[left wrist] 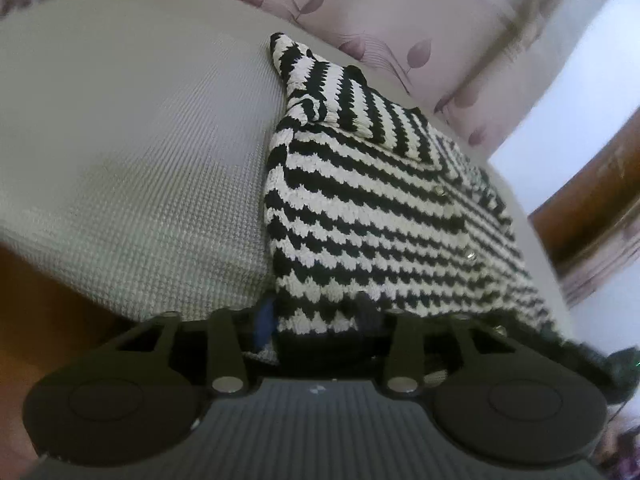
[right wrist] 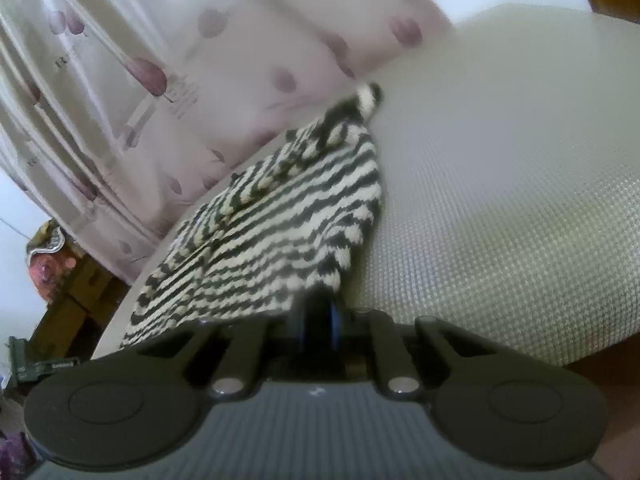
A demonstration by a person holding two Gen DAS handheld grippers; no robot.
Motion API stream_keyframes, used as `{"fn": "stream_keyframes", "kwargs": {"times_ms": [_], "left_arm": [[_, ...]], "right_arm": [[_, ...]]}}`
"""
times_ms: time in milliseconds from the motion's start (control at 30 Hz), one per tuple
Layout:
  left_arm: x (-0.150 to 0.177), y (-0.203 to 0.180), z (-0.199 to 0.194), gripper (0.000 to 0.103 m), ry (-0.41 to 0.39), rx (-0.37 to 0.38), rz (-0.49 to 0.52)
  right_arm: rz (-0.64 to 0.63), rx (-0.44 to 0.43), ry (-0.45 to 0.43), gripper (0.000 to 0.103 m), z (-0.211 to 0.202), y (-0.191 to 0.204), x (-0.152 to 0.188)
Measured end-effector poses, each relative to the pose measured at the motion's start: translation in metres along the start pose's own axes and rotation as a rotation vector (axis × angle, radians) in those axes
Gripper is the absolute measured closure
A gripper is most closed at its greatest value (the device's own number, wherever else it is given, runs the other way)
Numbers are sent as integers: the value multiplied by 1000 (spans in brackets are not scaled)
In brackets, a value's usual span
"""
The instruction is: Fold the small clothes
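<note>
A black-and-white striped knitted garment (left wrist: 380, 208) with small buttons lies on a pale waffle-textured cloth surface (left wrist: 140, 160). My left gripper (left wrist: 320, 316) is at the garment's near hem, and the fabric lies between its fingers, one with a blue pad; it looks shut on the hem. In the right wrist view the same garment (right wrist: 272, 240) stretches away to the left. My right gripper (right wrist: 320, 312) is closed on the garment's near corner, its blue-edged fingers pressed together there.
A curtain with purple leaf print (left wrist: 400, 12) hangs behind the surface and also shows in the right wrist view (right wrist: 140, 80). A wooden piece (left wrist: 592, 216) is at the right. Cluttered items (right wrist: 52, 264) sit low left in the right wrist view.
</note>
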State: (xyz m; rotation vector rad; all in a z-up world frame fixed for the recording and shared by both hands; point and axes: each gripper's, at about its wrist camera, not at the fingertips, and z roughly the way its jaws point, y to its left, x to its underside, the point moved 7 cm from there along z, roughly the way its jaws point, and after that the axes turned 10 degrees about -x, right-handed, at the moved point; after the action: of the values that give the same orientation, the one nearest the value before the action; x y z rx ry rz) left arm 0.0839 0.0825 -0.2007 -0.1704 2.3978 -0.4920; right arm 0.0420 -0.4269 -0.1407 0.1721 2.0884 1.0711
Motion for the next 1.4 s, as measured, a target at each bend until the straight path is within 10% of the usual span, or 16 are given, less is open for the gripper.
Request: {"fn": "stream_keyframes", "kwargs": {"times_ms": [133,200,267,400,600,900,967,1033,1400], "left_arm": [[0,-11,3,14,13,53,9],[4,-16,5,13,12,45,48],[6,-20,8,18,-2,23,79],[4,-12,15,67,3,-7,39],[5,-4,12,82,15,50,11],[9,-19,15,23,51,142,73],[12,-26,18,36,41,114,128],[14,-26,24,90,47,62,162],[-1,-27,-12,92,-92,117,46]], "right_arm": [[58,-33,9,89,2,-4,-1],[78,-43,5,87,2,-6,-2],[91,-58,3,87,2,-7,-2],[100,-75,3,87,8,-6,-2],[113,-106,8,87,17,-4,-2],[38,-112,51,87,17,2,0],[69,-132,44,87,16,-2,0],[84,-137,34,87,17,-3,0],[88,-192,-9,92,14,14,-8]]}}
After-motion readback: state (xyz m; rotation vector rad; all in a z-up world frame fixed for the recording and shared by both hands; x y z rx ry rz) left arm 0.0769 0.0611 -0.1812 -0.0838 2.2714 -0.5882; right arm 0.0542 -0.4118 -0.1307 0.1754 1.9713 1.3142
